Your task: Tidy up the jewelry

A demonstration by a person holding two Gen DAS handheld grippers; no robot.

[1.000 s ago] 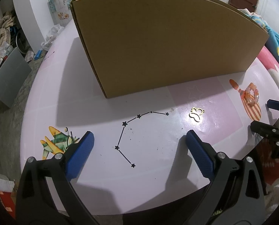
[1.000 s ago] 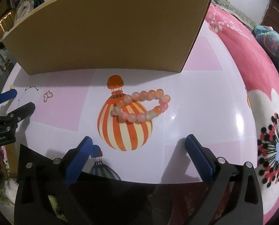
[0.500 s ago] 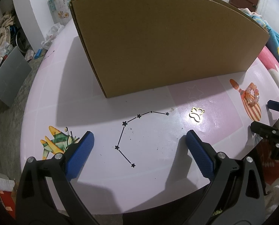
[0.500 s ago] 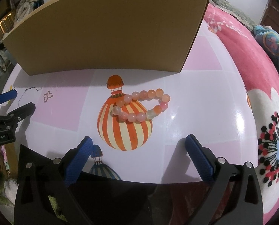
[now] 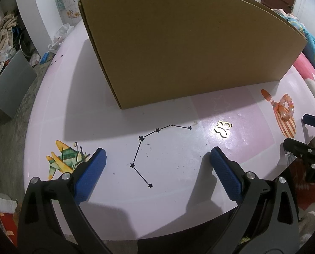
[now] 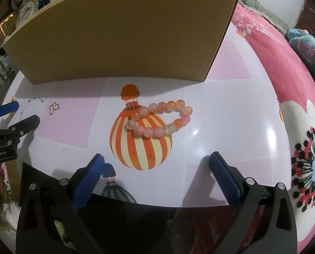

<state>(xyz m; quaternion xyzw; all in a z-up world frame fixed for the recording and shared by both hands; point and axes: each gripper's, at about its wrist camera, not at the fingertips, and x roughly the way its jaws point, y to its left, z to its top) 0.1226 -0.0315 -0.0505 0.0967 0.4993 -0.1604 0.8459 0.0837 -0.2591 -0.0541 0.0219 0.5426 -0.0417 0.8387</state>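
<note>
A pink and orange bead bracelet point(image 6: 160, 118) lies on the striped balloon print of the table, just ahead of my right gripper point(image 6: 157, 160), which is open and empty. The same bracelet point(image 5: 286, 109) shows far right in the left wrist view. A small gold butterfly charm point(image 5: 222, 128) lies on a pink square, ahead and right of my open, empty left gripper point(image 5: 157, 158). In the right wrist view the charm point(image 6: 54, 108) appears small at left. A tall brown cardboard box point(image 5: 185, 48) stands behind both items; the box point(image 6: 123, 33) hides its inside.
The table point(image 5: 89, 116) is white and pink with printed stars, a plane and balloons. A pink flowered blanket point(image 6: 295, 97) lies to the right. A grey panel point(image 5: 11, 89) and clutter sit on the floor at left. The other gripper shows at each view's edge.
Both grippers have stayed nearly still, with only a slight drift of view. Nothing was taken hold of or moved.
</note>
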